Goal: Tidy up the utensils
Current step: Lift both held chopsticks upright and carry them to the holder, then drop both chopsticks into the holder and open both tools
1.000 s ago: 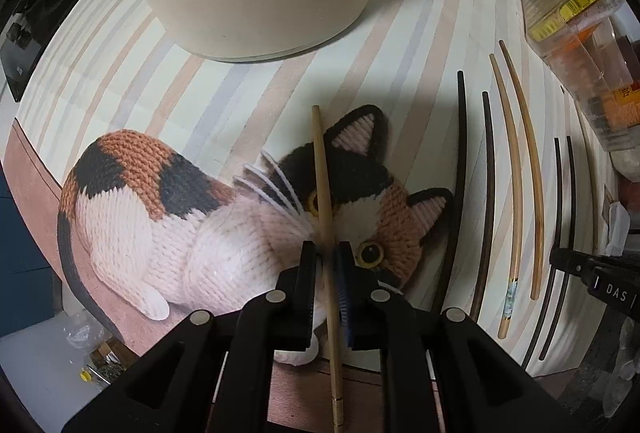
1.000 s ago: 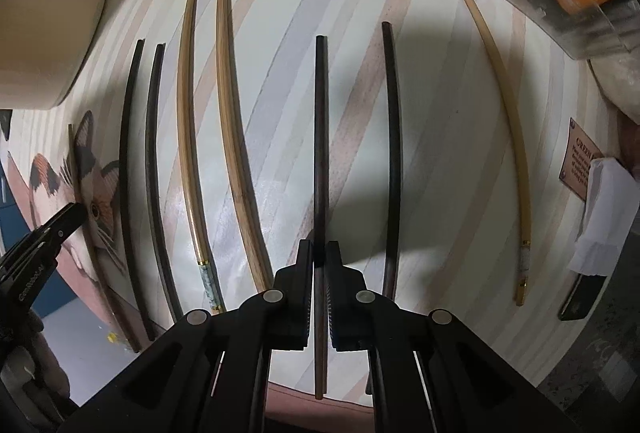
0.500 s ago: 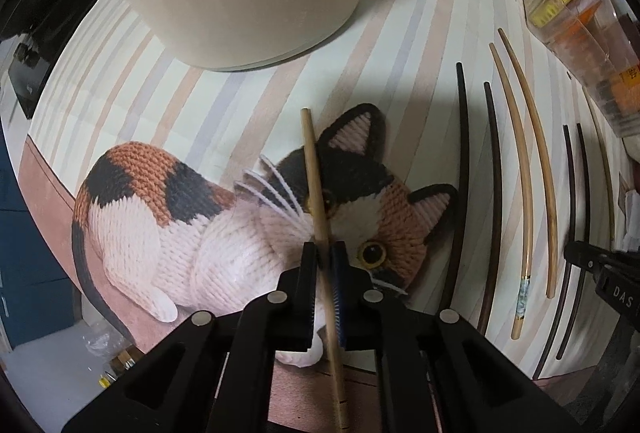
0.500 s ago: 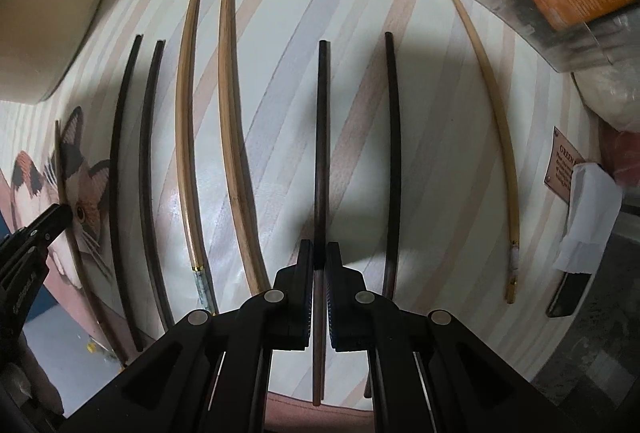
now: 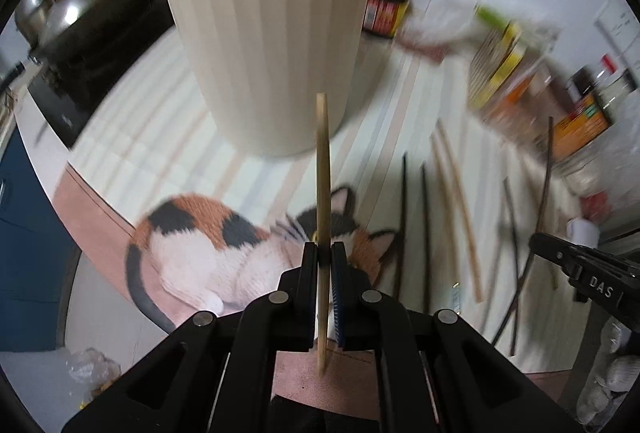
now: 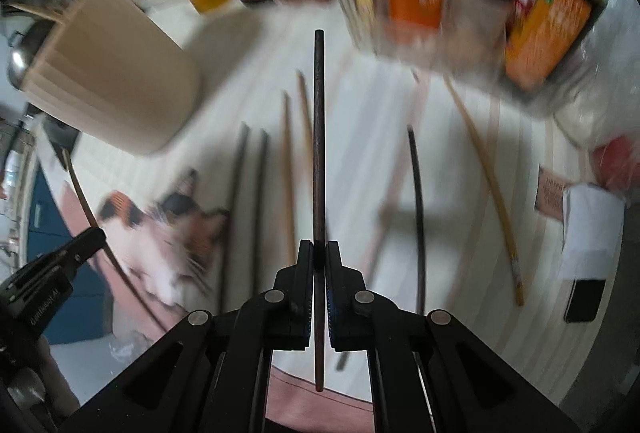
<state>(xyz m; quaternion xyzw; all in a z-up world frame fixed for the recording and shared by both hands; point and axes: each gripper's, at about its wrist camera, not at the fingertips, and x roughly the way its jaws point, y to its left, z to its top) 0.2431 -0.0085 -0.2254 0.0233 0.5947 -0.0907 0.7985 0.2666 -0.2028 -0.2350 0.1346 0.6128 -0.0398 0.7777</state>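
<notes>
The left gripper (image 5: 325, 253) is clamped on a pale, slim wooden chopstick (image 5: 322, 169) raised off the mat, its tip before the ribbed beige holder (image 5: 272, 45) ahead. The right gripper (image 6: 319, 253) pinches a dark, round chopstick (image 6: 319, 137) — likewise lifted, with more sticks (image 6: 417, 201) lying beneath on the striped mat (image 6: 400, 105).

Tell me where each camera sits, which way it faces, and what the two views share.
Left wrist: behind the left gripper, looking along its light wooden chopstick at the beige holder; the right gripper shows at right.
Right wrist: behind the right gripper, looking along its dark chopstick over the striped mat; the left gripper shows at left.
Shared: holder, cat print, loose chopsticks.
</notes>
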